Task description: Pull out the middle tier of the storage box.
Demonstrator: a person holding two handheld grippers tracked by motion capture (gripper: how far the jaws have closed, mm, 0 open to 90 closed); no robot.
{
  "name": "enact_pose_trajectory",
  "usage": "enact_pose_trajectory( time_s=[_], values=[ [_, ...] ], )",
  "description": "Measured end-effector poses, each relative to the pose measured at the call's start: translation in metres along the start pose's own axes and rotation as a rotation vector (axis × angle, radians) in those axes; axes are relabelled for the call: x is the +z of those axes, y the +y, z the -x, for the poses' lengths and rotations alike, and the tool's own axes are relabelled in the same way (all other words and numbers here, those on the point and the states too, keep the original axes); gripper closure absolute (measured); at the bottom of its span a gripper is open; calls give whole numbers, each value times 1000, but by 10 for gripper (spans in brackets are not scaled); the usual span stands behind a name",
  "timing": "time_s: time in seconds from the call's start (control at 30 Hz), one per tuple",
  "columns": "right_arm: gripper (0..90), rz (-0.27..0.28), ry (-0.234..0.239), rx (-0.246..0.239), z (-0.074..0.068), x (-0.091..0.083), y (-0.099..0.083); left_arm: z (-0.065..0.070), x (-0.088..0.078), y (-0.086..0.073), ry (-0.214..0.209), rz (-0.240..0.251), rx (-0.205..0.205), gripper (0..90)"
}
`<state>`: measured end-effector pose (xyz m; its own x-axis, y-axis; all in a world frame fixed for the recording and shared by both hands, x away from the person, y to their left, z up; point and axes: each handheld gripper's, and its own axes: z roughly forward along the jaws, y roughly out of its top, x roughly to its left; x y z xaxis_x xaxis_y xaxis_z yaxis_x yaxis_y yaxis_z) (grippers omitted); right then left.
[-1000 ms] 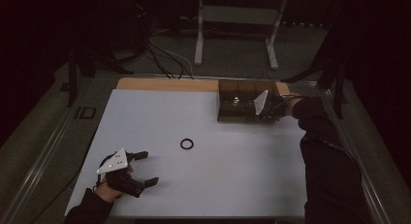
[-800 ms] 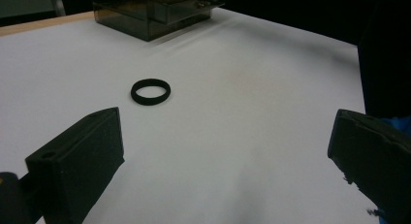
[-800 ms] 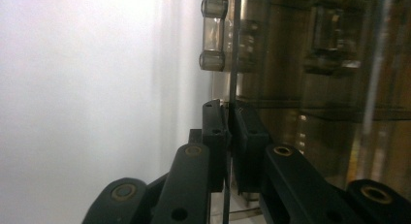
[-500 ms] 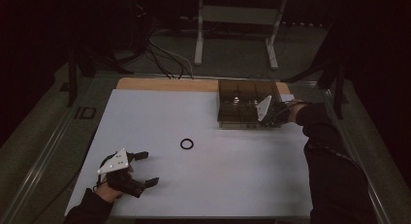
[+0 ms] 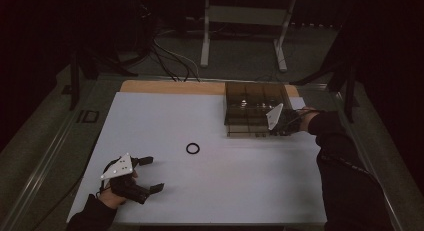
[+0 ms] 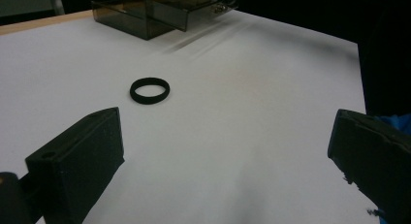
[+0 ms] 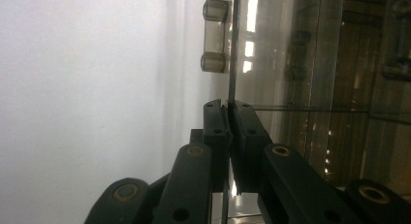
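Right gripper (image 5: pixel 278 122) clamped on the thin front panel of the smoked drawer box (image 5: pixel 255 98) at 2 o'clock on the white table (image 5: pixel 240 191), drawer apparently drawn partly out, though dim light leaves the amount uncertain. Left gripper (image 5: pixel 150 173) resting at 7 o'clock with jaws spread wide and holding nothing; black ring (image 5: pixel 192 148) lying loose near centre, not yet picked up or stowed. No brand, label or legible writing found

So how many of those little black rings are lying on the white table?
1: a single black ring lies flat near the table's middle, ahead of the left gripper. More could sit unseen inside the smoky drawer box.
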<state>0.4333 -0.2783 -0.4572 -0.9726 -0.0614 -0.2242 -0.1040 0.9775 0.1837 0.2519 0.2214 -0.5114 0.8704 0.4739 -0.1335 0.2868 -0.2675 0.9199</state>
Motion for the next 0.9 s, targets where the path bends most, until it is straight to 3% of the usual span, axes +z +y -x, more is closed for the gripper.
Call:
enact_pose_trajectory(
  time_s=[0.9],
  values=[
    [872,49,-7,3,-12,6,-6,-1,1,0,2,-3,-5,10]
  ],
)
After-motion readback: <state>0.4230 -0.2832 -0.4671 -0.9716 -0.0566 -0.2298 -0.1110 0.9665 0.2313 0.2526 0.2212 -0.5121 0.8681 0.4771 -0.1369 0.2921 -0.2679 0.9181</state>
